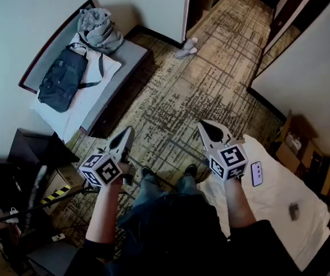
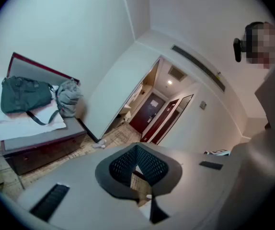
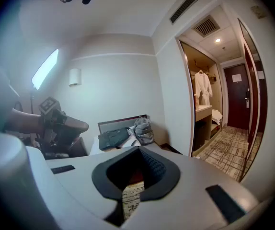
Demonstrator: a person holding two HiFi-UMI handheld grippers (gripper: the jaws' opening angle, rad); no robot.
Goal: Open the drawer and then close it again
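carpet [image 1: 211, 79]: rough woven | bag [image 1: 61, 79]: matt cloth | box [image 1: 294, 148]: plain cardboard

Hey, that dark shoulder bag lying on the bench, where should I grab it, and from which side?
Probably its strap: it loops clear of the dark shoulder bag onto the white bedding on the carpet side, thin enough for the jaws. Come down from above on that open side. The bag itself lies flat and looks too broad to pinch.
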